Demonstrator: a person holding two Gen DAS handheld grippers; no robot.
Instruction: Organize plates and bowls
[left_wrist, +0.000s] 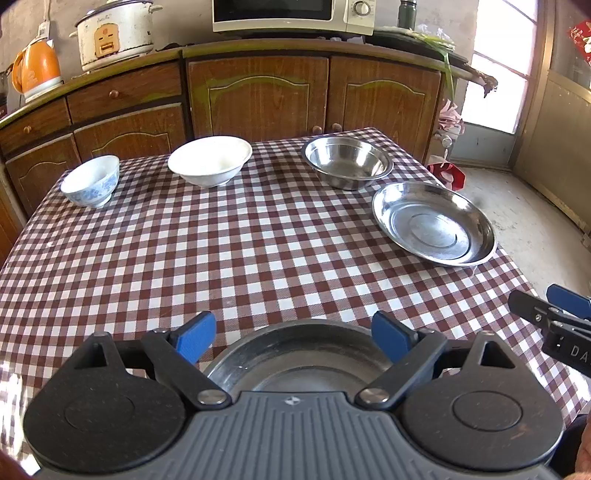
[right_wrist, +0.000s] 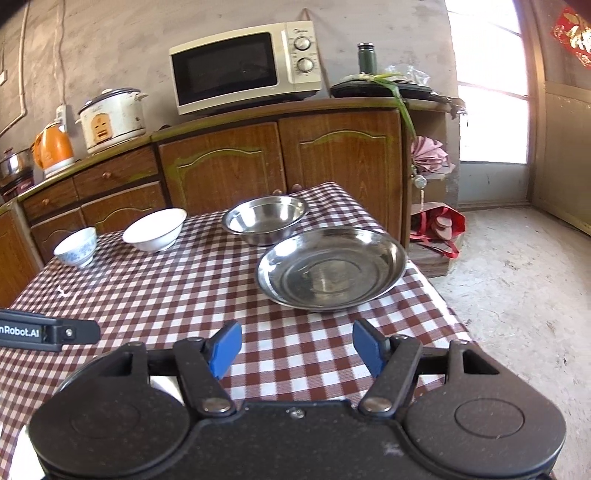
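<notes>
A desk (left_wrist: 258, 240) draped in red-and-white checked cloth fills the middle of both views. Along its far edge, from left to right, sit a small blue-patterned bowl (left_wrist: 91, 180), a white bowl (left_wrist: 210, 159) and a steel bowl (left_wrist: 347, 160). A wide steel plate (left_wrist: 434, 223) lies at right of frame, just beside the steel bowl. The left gripper (left_wrist: 294, 338) is released above another steel plate (left_wrist: 299, 360) at bottom centre. The right gripper (right_wrist: 296, 347) is released over bare cloth.

Both wrist views face the cabinets (left_wrist: 258, 96), sharing the table (right_wrist: 166, 295).
</notes>
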